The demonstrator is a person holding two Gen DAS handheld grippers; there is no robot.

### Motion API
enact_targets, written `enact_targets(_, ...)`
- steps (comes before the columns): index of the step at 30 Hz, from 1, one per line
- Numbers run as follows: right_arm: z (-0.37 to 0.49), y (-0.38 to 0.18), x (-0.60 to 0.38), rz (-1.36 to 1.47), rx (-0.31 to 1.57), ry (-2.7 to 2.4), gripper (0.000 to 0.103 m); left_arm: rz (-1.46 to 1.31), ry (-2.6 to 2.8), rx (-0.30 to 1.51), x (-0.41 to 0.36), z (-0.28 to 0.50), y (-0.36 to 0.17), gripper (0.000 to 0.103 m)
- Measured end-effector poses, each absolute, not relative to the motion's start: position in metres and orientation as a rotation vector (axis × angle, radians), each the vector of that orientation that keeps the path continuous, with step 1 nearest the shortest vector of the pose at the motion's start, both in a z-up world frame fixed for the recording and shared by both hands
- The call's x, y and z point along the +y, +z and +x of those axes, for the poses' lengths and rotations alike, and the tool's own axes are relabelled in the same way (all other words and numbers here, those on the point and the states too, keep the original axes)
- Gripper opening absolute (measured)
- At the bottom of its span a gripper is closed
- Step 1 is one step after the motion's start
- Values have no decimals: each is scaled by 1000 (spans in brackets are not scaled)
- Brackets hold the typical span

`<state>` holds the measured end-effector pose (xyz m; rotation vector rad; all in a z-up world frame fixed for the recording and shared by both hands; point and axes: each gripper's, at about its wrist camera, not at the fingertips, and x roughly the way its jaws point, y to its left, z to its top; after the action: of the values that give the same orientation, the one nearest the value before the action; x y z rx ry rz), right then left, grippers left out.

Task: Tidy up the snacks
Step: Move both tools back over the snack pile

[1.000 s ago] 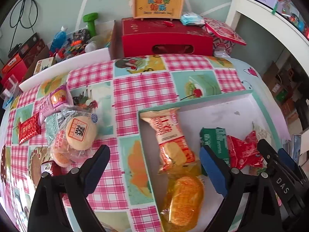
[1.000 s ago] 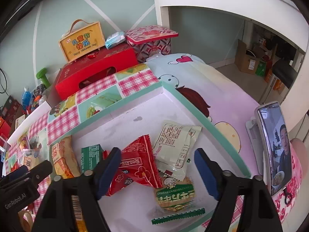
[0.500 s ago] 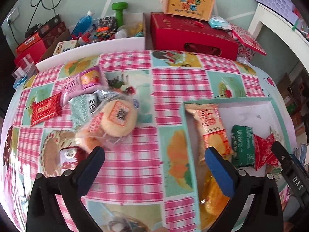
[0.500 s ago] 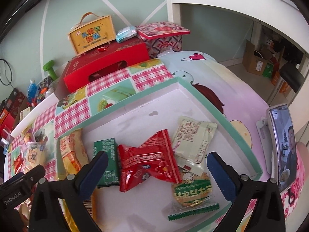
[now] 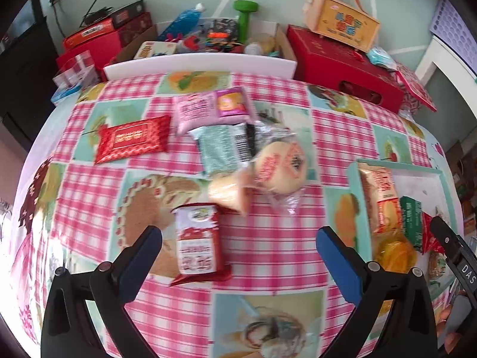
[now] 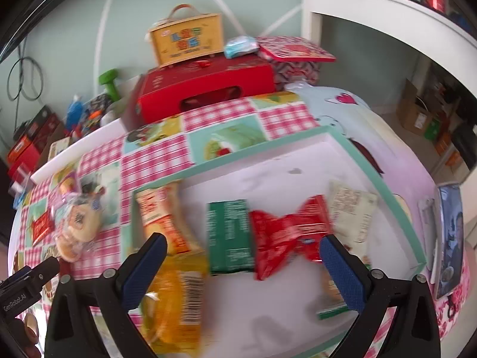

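Observation:
My left gripper (image 5: 238, 244) stands open above the checked tablecloth, with a red-and-white packet (image 5: 198, 246) just inside its left finger, untouched. Beyond lie round cakes in clear wrap (image 5: 280, 167), a teal packet (image 5: 220, 149), a pink packet (image 5: 213, 109) and a red packet (image 5: 132, 138). My right gripper (image 6: 243, 256) hangs open over the mint-rimmed white tray (image 6: 384, 185). In the tray lie a green box (image 6: 229, 235), a red wrapper (image 6: 287, 234), an orange packet (image 6: 161, 217), a yellow packet (image 6: 176, 295) and a pale packet (image 6: 353, 214).
A red gift box (image 6: 205, 92) with a yellow handled box (image 6: 187, 38) on it stands at the table's far edge. A cluttered crate (image 5: 208, 37) sits behind the table. A phone (image 6: 450, 238) on a stand is at the right. White shelving (image 6: 372, 9) rises beyond.
My left gripper swung left from the tray's edge out over the loose snacks on the cloth. My right gripper drifted left across the tray. Both pairs of jaws widened slightly.

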<state>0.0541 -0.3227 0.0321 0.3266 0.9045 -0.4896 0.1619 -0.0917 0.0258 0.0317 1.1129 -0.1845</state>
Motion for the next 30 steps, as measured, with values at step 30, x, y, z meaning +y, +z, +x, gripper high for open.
enact_targets(30, 128, -2, -147, 231, 986, -63, 103, -170, 66, 1233, 53, 181, -22, 103)
